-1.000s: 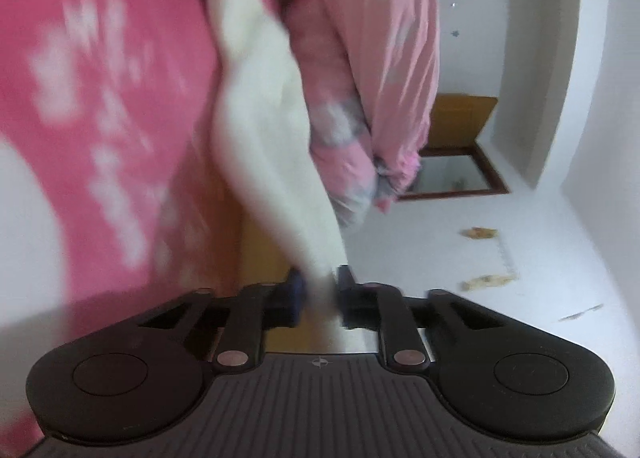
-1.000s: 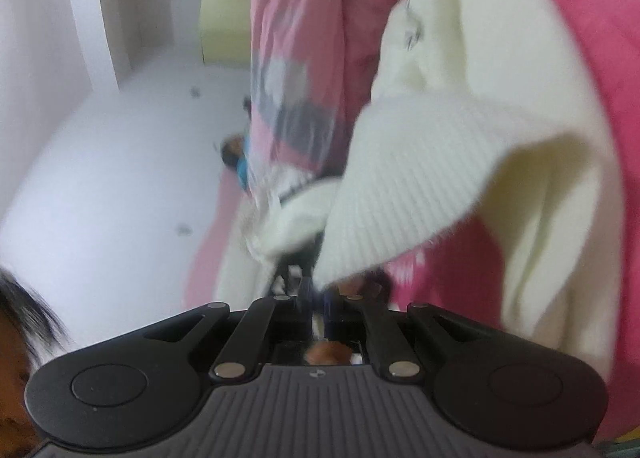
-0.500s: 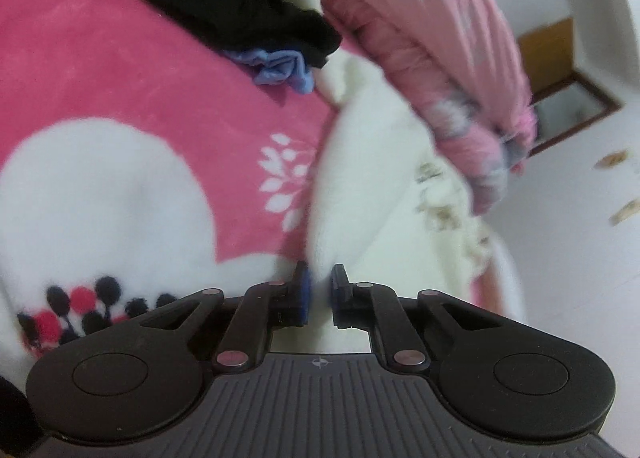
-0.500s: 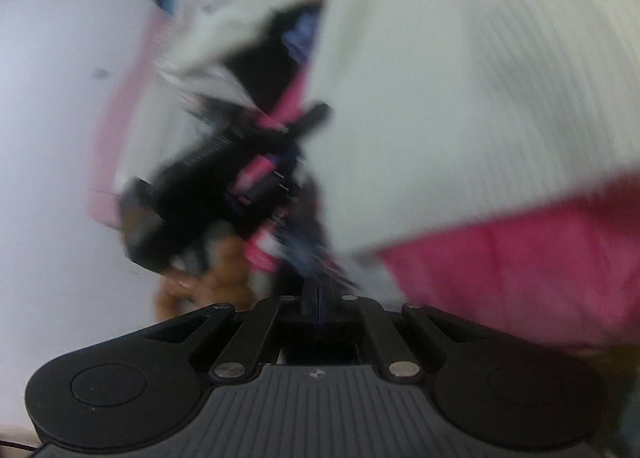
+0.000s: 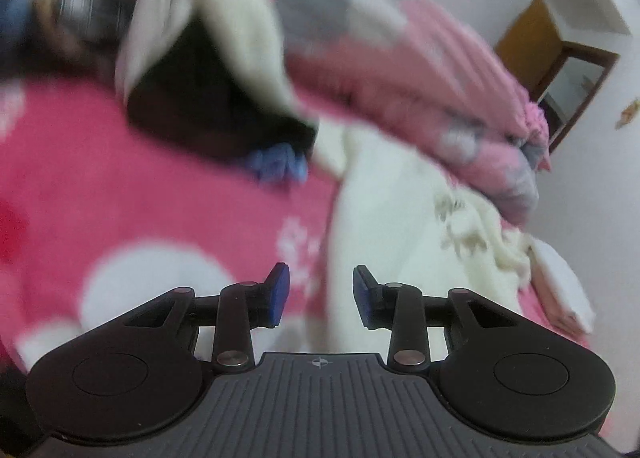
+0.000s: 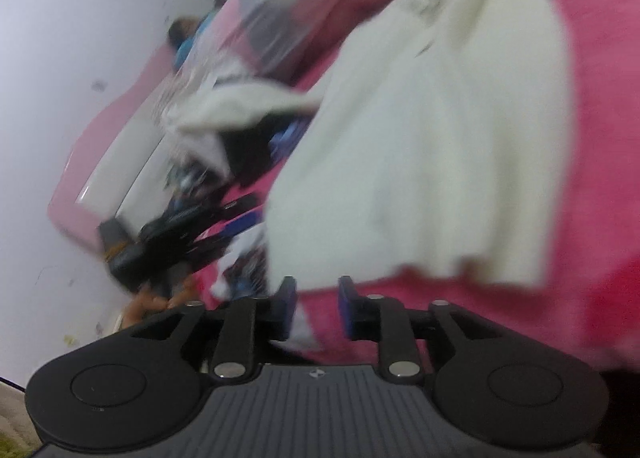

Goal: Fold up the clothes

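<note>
A cream knit sweater (image 6: pixel 420 162) lies spread on the pink blanket (image 6: pixel 592 138) of a bed, its ribbed hem nearest me in the right wrist view. My right gripper (image 6: pixel 317 308) stands open just below that hem, nothing between its fingers. In the left wrist view the same cream sweater (image 5: pixel 392 226) lies to the right on the pink blanket (image 5: pixel 140 194). My left gripper (image 5: pixel 320 298) is open at the sweater's near edge, holding nothing. The other gripper (image 6: pixel 176 238) shows at left in the right wrist view, with a hand under it.
A black garment (image 5: pixel 208 114) and a blue cloth (image 5: pixel 276 166) lie piled at the back. A rolled pink and grey quilt (image 5: pixel 420 90) runs along the bed's far side. White walls and a wooden frame (image 5: pixel 576 70) stand beyond. Both views are blurred.
Both grippers have let go of the cream sweater and opened. The sweater, held up in the air a second ago, now lies flat on the pink blanket.
</note>
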### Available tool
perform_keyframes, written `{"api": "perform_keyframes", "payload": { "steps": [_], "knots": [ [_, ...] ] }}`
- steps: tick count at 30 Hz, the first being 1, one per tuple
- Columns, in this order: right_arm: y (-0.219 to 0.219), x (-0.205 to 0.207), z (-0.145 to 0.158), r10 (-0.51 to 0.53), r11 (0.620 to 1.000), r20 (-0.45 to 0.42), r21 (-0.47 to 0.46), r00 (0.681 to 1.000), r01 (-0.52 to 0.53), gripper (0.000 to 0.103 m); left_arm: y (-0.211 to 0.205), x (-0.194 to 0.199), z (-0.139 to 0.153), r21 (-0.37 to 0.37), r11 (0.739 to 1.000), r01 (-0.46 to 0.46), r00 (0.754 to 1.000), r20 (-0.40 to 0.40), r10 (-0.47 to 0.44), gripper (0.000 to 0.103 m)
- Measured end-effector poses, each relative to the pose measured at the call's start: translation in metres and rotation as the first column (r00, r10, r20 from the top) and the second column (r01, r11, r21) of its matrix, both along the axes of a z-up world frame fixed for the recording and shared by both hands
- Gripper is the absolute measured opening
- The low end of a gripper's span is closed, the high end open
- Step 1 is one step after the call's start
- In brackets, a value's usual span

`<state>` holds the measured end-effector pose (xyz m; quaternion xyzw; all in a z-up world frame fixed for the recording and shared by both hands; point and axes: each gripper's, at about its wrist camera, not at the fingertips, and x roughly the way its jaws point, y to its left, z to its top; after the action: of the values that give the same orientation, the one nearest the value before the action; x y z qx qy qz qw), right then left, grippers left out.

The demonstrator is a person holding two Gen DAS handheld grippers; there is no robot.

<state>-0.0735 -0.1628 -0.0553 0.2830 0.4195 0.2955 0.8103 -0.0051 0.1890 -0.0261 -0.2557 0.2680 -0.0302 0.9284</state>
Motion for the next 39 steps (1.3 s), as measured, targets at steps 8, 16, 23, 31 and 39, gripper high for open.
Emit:
{"api": "perform_keyframes", "payload": {
  "steps": [8,16,23,31,39],
  "knots": [
    [-0.079,-0.008,-0.003,-0.235,0.969,0.012,0.086,0.972,0.233,0.037,-0.082,0.012,0.017,0.150,0.945,0.290,0.956,-0.007,-0.293,0.040],
    [-0.079,0.035,-0.037,-0.287,0.955,-0.020,0.074,0.958,0.288,0.037,-0.104,0.026,-0.015,0.189,0.946,0.262,0.960,-0.154,-0.234,0.039],
    [-0.090,0.058,-0.048,-0.341,0.939,-0.007,0.051,0.940,0.341,0.015,-0.091,0.022,-0.010,0.203,0.956,0.210,0.968,-0.182,-0.174,0.038],
    [-0.151,0.020,0.029,-0.407,0.902,0.198,-0.063,0.892,0.426,0.010,-0.084,0.016,0.005,0.142,0.964,0.224,0.965,-0.173,-0.199,0.038],
    [-0.128,0.033,-0.015,-0.393,0.845,0.123,-0.342,0.911,0.411,0.011,-0.058,0.022,0.004,0.069,0.981,0.179,0.973,-0.159,-0.166,0.039]
  ]
}}
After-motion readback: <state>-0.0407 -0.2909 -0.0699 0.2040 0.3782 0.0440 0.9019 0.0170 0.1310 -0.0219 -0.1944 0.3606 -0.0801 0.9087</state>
